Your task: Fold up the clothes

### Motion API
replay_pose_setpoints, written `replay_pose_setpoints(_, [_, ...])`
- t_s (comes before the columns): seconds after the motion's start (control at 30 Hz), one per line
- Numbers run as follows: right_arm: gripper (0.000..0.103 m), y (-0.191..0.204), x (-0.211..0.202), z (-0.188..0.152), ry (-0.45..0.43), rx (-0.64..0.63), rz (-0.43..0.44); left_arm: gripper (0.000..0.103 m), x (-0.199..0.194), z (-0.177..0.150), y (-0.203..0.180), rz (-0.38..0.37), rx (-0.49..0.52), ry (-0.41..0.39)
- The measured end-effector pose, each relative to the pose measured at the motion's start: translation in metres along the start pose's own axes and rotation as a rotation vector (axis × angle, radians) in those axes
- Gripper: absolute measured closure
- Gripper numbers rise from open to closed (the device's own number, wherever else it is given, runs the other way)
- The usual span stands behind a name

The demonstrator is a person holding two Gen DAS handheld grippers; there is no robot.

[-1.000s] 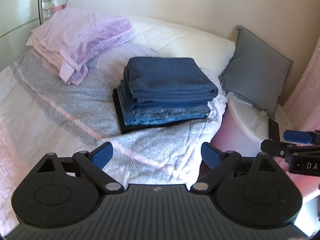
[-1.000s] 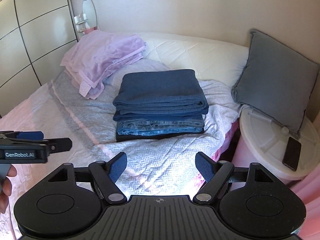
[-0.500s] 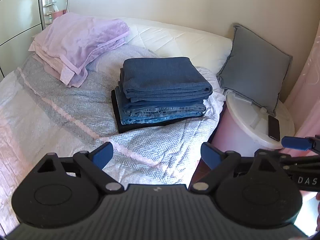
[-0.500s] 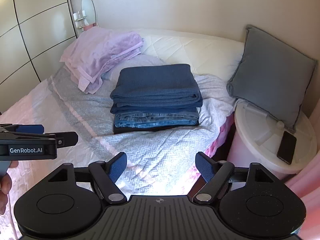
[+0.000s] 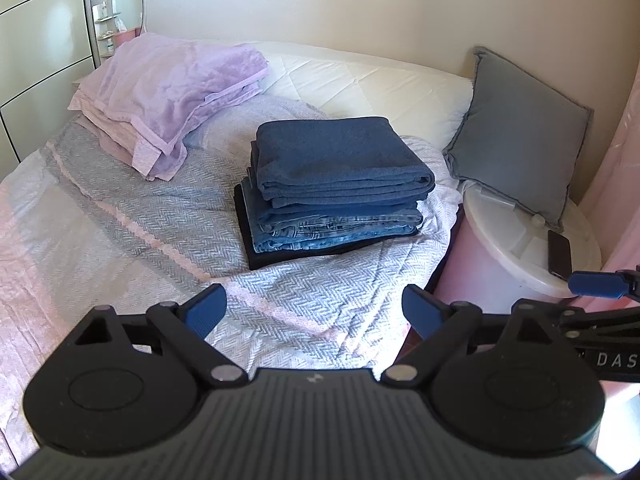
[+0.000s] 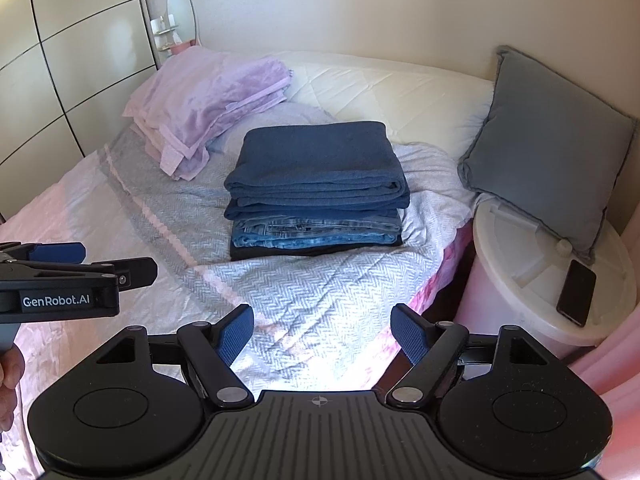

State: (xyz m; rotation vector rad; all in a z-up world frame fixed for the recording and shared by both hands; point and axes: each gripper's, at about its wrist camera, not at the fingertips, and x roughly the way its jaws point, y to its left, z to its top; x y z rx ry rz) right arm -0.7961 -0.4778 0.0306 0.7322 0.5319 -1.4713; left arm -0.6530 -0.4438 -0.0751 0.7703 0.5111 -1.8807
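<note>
Stack of folded clothes (image 5: 336, 188): neat, dark blue on top, jeans under, on the bed (image 5: 120, 240).
Left tool (image 5: 314, 308): wide open, empty.
Right tool (image 6: 322, 334): wide open, empty.

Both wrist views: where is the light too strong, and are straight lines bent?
Right wrist view: the bedspread burns out white just above the right tongs, and the wardrobe panel lines curve. Left wrist view: softer light on the bedspread; the wardrobe edge bows, the corners go dark.
</note>
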Motion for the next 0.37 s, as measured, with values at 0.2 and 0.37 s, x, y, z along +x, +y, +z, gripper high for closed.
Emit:
replay_pose_setpoints(0.2, [0.024, 0.0021, 0.0014, 0.0019, 0.010, -0.009, -0.002, 0.010, 0.0017, -0.0019, 0.0020, 0.007, -0.010, 0.000])
replay_pose_setpoints(0.37, [0.024, 0.0031, 0.0042, 0.0018, 0.019, -0.012, -0.005, 0.010, 0.0025, -0.0034, 0.0032, 0.008, -0.015, -0.003])
